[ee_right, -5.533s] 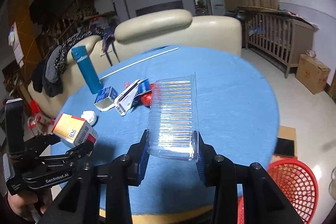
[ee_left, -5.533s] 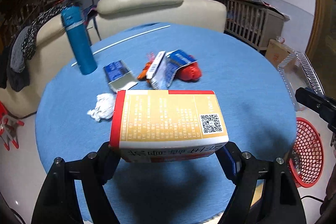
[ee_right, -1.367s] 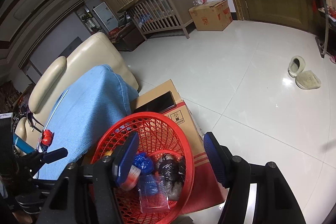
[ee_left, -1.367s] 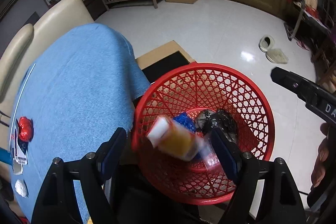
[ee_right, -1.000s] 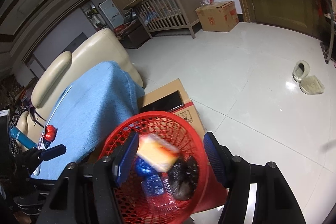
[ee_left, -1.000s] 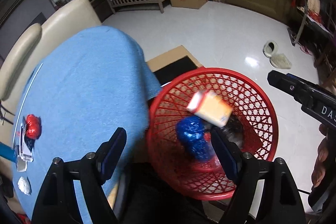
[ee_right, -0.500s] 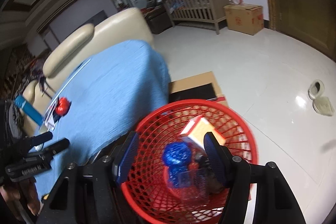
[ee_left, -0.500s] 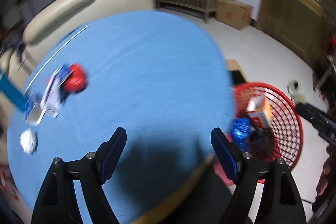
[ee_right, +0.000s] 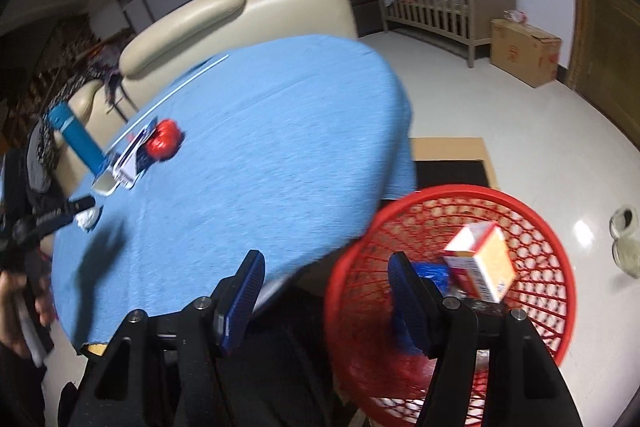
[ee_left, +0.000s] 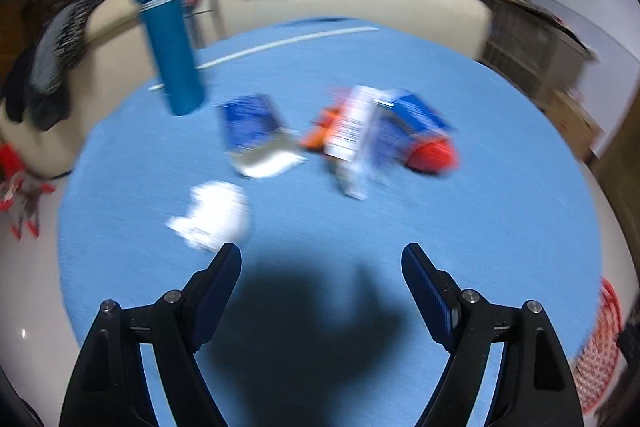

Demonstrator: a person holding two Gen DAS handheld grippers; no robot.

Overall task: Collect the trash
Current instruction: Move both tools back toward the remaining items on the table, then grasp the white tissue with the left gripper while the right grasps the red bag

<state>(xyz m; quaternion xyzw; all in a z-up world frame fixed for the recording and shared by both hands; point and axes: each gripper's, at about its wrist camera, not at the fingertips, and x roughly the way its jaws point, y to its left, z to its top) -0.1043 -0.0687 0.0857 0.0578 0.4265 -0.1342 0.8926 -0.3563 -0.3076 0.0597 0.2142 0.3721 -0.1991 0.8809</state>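
Big round table [ee_left: 500, 227] under a blue cloth, and the trash sits in a loose, motion-smeared cluster on its far half. To the right, beside the table edge on the floor, the red mesh basket [ee_right: 532, 223] already has an orange-and-white carton [ee_right: 486, 261] lying tilted inside it, blue wrappers beneath. On the cloth: a blue and white packet pile [ee_left: 368, 131] with a red crumpled wrapper [ee_left: 434, 155] touching its right end, a blue-and-silver pouch [ee_left: 256, 135] just left, and a white crumpled tissue [ee_left: 216, 215] nearest. A teal bottle [ee_left: 168, 39] stands upright behind. Left gripper [ee_left: 322, 259] angles down over the cloth, fingers spread wide, nothing between them, tissue just beside its left fingertip. Right gripper [ee_right: 326, 265] tilts down between table edge and basket, spread, empty.
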